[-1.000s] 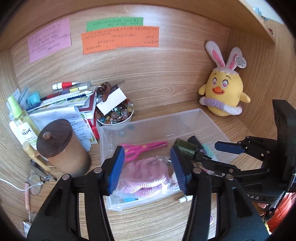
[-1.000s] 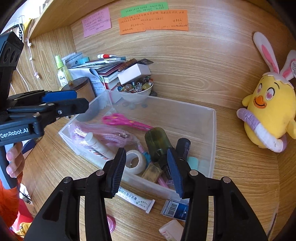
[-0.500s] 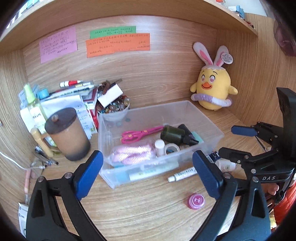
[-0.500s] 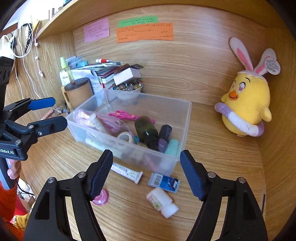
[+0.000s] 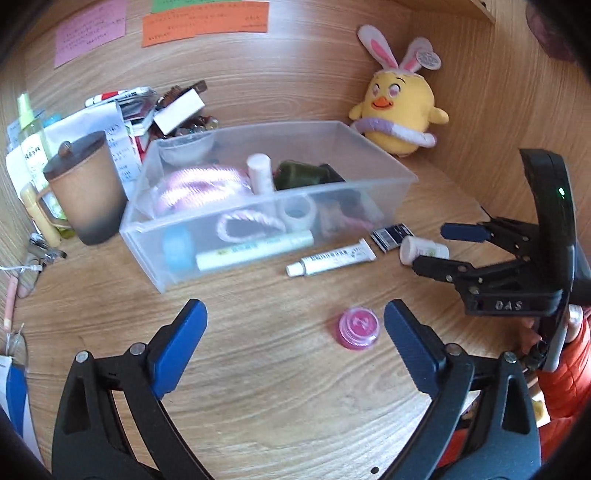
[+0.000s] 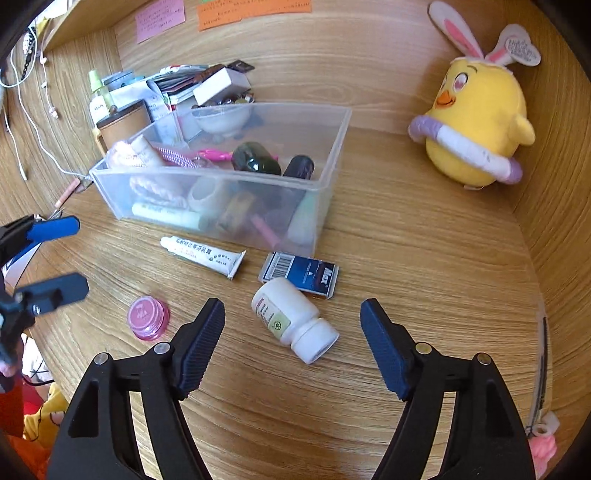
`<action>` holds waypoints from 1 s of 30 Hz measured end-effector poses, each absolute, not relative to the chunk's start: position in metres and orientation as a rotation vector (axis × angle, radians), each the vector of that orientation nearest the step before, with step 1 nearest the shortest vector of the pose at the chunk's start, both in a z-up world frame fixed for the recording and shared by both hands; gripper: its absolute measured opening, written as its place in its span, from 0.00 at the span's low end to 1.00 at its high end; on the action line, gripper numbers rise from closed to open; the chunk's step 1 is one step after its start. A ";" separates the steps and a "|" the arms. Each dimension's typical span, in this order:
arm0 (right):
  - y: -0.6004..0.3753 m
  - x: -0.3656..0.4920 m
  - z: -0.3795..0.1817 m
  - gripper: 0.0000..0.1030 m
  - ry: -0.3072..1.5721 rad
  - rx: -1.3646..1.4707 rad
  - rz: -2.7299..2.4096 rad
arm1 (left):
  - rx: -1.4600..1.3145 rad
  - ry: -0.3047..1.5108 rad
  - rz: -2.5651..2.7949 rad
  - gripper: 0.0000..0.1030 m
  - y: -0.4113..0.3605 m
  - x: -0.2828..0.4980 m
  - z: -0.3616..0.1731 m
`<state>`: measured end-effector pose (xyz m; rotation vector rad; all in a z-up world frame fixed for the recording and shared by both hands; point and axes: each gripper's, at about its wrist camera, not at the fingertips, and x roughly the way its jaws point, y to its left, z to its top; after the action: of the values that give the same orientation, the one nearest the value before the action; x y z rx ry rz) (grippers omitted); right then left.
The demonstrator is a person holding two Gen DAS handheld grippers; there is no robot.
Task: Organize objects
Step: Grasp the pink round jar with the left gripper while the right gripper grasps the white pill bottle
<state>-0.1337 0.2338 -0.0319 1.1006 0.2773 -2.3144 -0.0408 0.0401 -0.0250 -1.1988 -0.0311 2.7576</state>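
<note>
Reading "DAS" on right tool [image 5: 437, 247]; pad notes illegible.

A: What in the clear bin [image 6: 334, 147] is hard to read?

B: Most of the lower layer. Through its frosted near wall the things inside are smears: a pale tube [image 5: 255, 251], a ring of tape [image 5: 297, 213], something pinkish to the right. What they are exactly I cannot tell.

A: And the notes on the far wall?

B: The orange note [image 6: 255, 11] and the pink note [image 6: 160, 18] are cut by the top edge, their writing too small to read.

A: The far-left pile?

B: The papers [image 5: 110, 122] overlap; the bowl [image 5: 186, 146] behind the bin shows only blurred through plastic.
</note>
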 end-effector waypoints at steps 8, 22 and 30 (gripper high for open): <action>0.229 -0.139 -0.042 0.34 0.279 1.145 -2.271 | -1.219 -0.047 2.708 0.89 0.058 -0.038 -0.039; 0.235 -0.129 -0.035 0.26 0.221 1.121 -2.262 | -1.329 -0.013 2.605 0.54 0.077 -0.051 -0.063; 0.236 -0.126 -0.026 0.26 0.195 1.083 -2.263 | -1.313 0.020 2.613 0.32 0.081 -0.054 -0.061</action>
<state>-0.1262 0.2355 -0.0262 1.0835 0.1950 -2.2625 -0.0536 0.0814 -0.0610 -1.3127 0.0202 2.6128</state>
